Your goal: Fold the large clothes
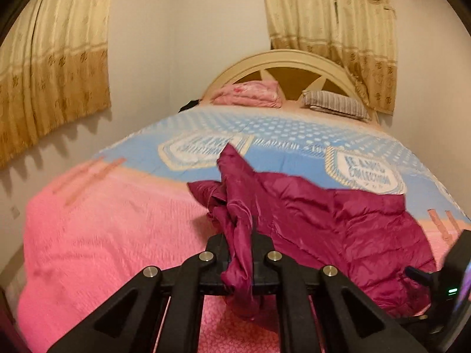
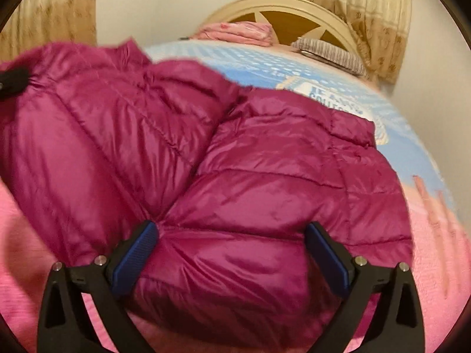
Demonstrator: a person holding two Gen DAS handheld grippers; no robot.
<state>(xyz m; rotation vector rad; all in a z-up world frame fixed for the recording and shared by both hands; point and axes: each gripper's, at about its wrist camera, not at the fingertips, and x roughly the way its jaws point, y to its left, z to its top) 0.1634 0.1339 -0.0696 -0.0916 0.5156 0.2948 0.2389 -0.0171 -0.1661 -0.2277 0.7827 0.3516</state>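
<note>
A magenta quilted puffer jacket (image 2: 250,153) lies crumpled on the bed, also in the left wrist view (image 1: 338,220). My left gripper (image 1: 240,253) is shut on a bunched edge of the jacket, which is lifted and hangs down between the fingers. My right gripper (image 2: 232,253) is open, its blue pads (image 2: 135,256) straddling a puffy fold of the jacket at its near edge. The left gripper's tip shows at the far left of the right wrist view (image 2: 11,83).
The bed has a pink blanket (image 1: 103,235) near me and a blue patterned sheet (image 1: 279,135) beyond. A folded pink cloth (image 1: 250,92) and a striped pillow (image 1: 335,104) lie by the headboard (image 1: 282,61). Curtains hang on the walls.
</note>
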